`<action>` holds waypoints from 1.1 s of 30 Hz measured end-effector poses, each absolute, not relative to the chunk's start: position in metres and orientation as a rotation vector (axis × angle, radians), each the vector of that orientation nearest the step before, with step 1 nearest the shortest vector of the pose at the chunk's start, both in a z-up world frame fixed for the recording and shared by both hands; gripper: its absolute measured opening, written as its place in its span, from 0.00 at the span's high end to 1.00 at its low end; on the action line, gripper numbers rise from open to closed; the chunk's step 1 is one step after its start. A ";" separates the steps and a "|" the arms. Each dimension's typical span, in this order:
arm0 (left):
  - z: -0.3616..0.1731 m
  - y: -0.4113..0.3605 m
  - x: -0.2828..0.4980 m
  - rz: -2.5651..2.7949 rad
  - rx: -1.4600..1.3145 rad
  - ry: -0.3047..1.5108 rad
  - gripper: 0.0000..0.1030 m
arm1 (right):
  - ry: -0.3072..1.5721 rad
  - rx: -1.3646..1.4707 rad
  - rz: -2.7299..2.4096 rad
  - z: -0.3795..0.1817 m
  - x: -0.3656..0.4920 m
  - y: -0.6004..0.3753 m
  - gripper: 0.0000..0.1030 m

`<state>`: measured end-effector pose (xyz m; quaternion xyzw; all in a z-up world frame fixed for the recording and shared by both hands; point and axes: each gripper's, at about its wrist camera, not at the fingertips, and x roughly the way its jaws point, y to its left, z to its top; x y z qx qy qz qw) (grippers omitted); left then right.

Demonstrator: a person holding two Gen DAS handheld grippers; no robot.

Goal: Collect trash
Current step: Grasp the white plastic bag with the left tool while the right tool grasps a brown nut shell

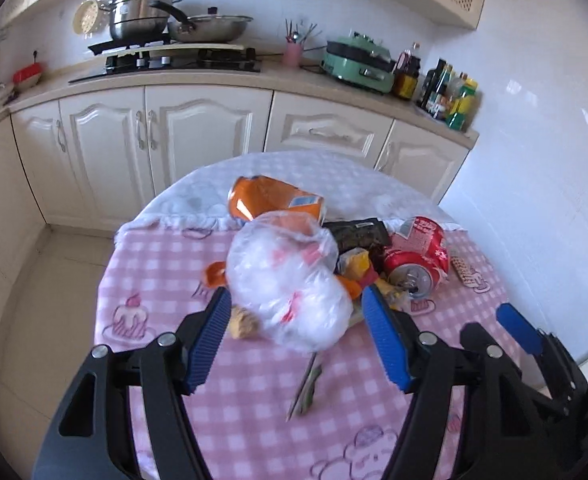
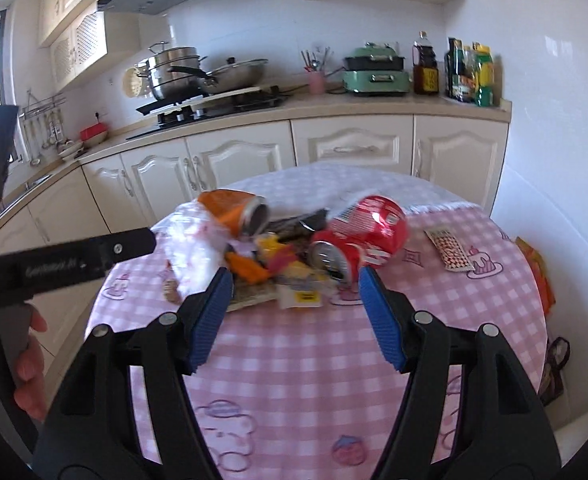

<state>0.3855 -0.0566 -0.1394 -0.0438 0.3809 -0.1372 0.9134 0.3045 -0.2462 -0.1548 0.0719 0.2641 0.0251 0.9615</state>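
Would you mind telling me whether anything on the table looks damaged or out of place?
Yes: the red soda can is crushed and lies on its side amid loose wrappers; the orange can is dented and tipped too.

pink-and-white checked cloth (image 1: 166, 264) under it all, red can (image 1: 416, 260) right of the left gripper's blue pads (image 1: 382, 332), orange can (image 1: 270, 198) beyond, clear bag (image 1: 290, 280) with pink print between
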 end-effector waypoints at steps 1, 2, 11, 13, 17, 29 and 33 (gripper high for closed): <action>-0.141 -0.064 0.392 -0.280 -0.069 0.792 0.36 | 0.540 0.148 0.049 -0.158 0.308 -0.251 0.37; -0.142 -0.071 0.398 -0.278 -0.057 0.801 0.36 | 0.546 0.151 0.050 -0.160 0.311 -0.254 0.37; -0.170 -0.100 0.442 -0.191 -0.017 0.853 0.36 | 0.589 0.191 0.037 -0.179 0.331 -0.284 0.36; -0.173 -0.105 0.445 -0.183 0.009 0.861 0.39 | 0.598 0.202 0.029 -0.181 0.336 -0.288 0.36; -0.179 -0.104 0.450 -0.173 0.018 0.873 0.55 | 0.609 0.246 0.012 -0.183 0.346 -0.297 0.33; -0.162 -0.074 0.434 -0.384 -0.156 0.788 0.78 | 0.637 0.204 0.098 -0.187 0.359 -0.268 0.32; -0.146 -0.062 0.421 -0.444 -0.231 0.727 0.78 | 0.648 0.201 0.127 -0.188 0.361 -0.256 0.32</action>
